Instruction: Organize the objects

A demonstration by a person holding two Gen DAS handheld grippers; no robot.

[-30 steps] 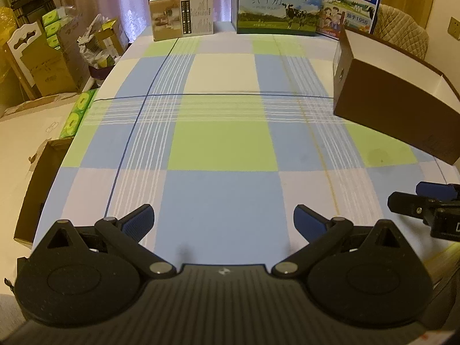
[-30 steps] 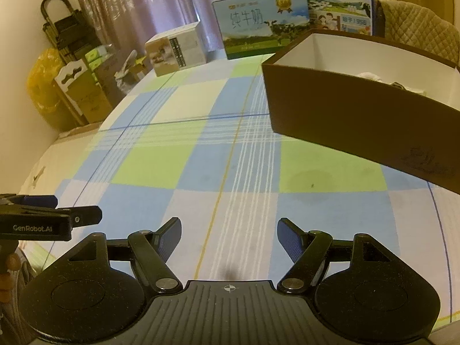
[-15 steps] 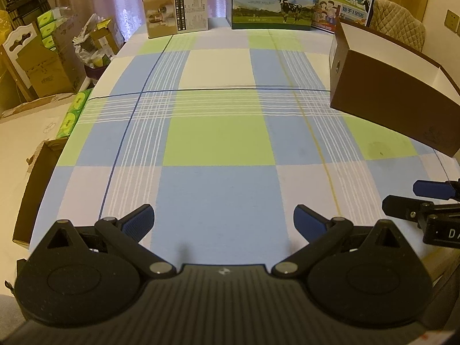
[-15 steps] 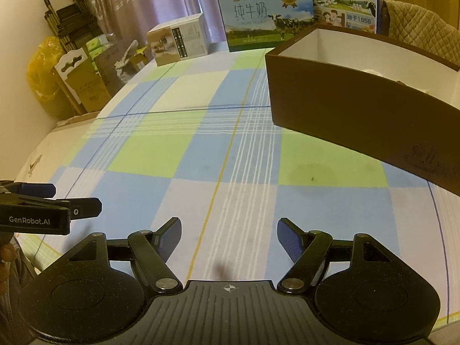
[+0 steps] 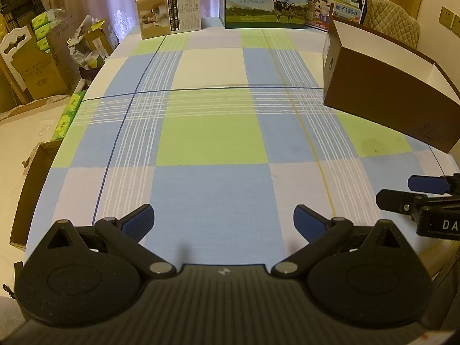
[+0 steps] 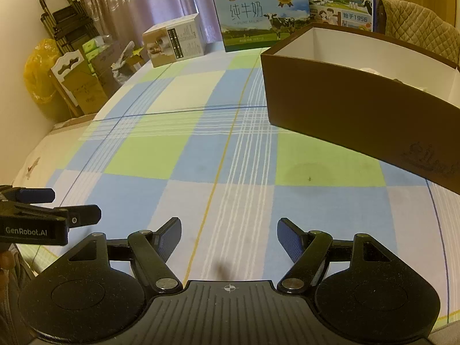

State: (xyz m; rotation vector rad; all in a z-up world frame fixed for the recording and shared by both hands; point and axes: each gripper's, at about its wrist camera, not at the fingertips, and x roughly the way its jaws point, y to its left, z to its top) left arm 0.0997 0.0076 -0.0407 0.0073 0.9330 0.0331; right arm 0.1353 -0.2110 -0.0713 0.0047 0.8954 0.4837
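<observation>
Risk first: we have nothing in either grip, and little loose in sight to organize. Our left gripper (image 5: 222, 220) hangs low over the near end of the checked tablecloth (image 5: 212, 141), jaws spread wide and empty. Our right gripper (image 6: 229, 238) sits just beside it, tongs likewise parted on nothing. The brown box (image 6: 345, 109) stands open to our right, a pale thing barely showing over its rim; we cannot tell what it is. At the far edge we have the milk carton (image 5: 266, 3), a second blue carton (image 5: 339, 0) and the small product box (image 5: 169, 11), well apart from us. Reaching that far, we could clip the brown box's near corner and shove it, or knock the two grippers together.
</observation>
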